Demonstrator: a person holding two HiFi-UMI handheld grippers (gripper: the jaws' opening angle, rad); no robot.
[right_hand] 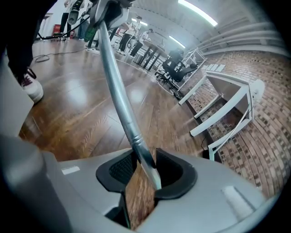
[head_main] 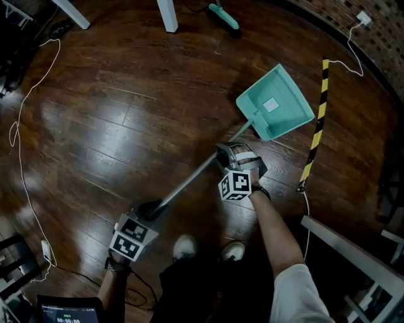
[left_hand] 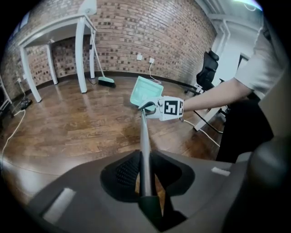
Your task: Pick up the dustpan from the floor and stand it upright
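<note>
Head view, looking steeply down at a dark wooden floor (head_main: 126, 120). A teal dustpan (head_main: 276, 103) is sitting at upper right, its open mouth facing up and right. Its long grey handle (head_main: 189, 183) is running down and left toward the person. The right hand-held gripper (head_main: 227, 151) is clamping the handle near the pan, with its marker cube facing the camera. The left hand-held gripper (head_main: 151, 209) is clamping the handle's near end. 2 shoes (head_main: 185, 247) are showing at the bottom edge, between the arms. A yellow-and-black striped strip (head_main: 317, 120) is lying just right of the pan. A thin white cable (head_main: 19, 151) is looping along the left side. A teal broom (head_main: 224, 16) is resting at the top edge, near white desk legs (head_main: 168, 14).

Left gripper view: the 2 jaws are pressing on the handle from both sides. The handle is stretching away to the pan, which is tilting in front of a brick wall (left_hand: 173, 36). Whether the pan is touching the floor cannot be told. The person's arm (left_hand: 218, 96) is reaching in from the right.

Right gripper view: the jaws are closing around the handle where the grey tube meets its teal neck. The tube is rising up and left out of the jaws. A white desk (right_hand: 227, 113) and office chairs (right_hand: 175, 68) are standing in the background.
</note>
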